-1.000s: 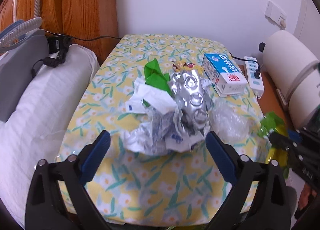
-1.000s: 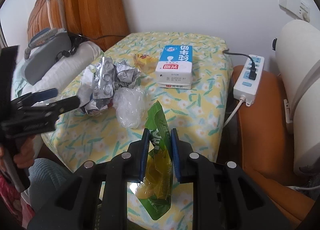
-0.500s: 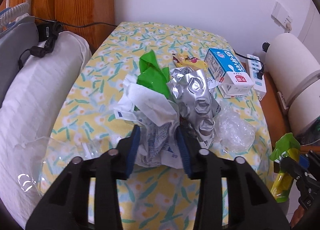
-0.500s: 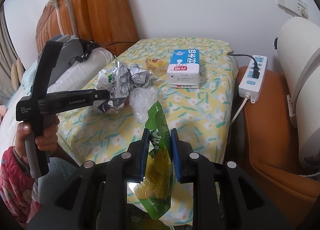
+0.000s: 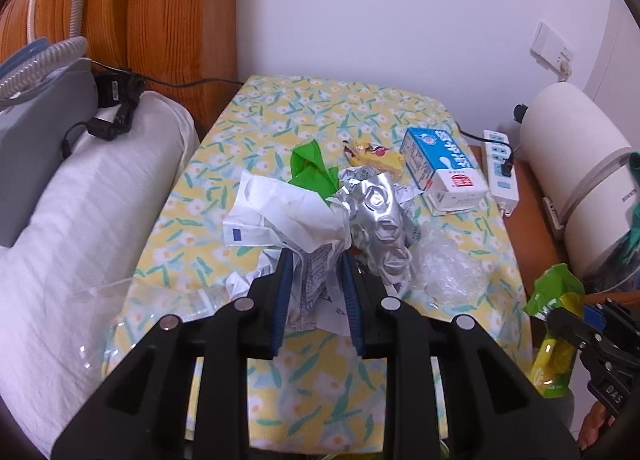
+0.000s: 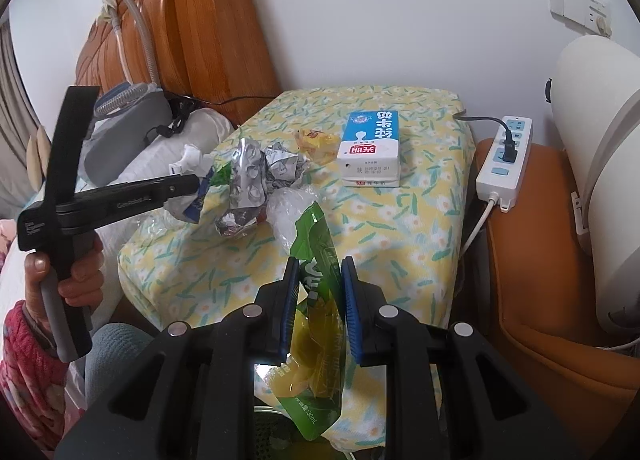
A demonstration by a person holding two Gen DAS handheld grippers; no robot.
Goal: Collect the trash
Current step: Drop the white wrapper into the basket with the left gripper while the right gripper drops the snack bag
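We find the left gripper [image 5: 316, 288] at lower centre of the left wrist view, its blue-padded fingers [image 5: 281, 300] drawn narrow and clamped on a crumpled white printed paper [image 5: 288, 215] at the near edge of the trash heap. That heap sits at mid-frame on the table covered with a yellow floral cloth [image 5: 320, 115]; in it, a crushed silver blister foil [image 5: 380, 219] touches the paper on its right, and a bright green plastic scrap [image 5: 310, 167] lies just behind. A clear crumpled plastic film [image 5: 448, 272] lies just right of the foil. A small yellow snack wrapper [image 5: 374, 153] and a blue-and-white milk carton [image 5: 444, 167] lie further back, right of centre. In the right wrist view we note the right gripper [image 6: 319, 308] at lower centre, fingers [image 6: 350, 300] narrow and gripping a green and yellow drink pouch [image 6: 316, 324], which hangs down past the near table edge. A white power strip [image 6: 506, 155] rests on an orange surface at right. The left gripper appears there at left of frame, its tip in the paper; we cannot tell from that view how its fingers stand.
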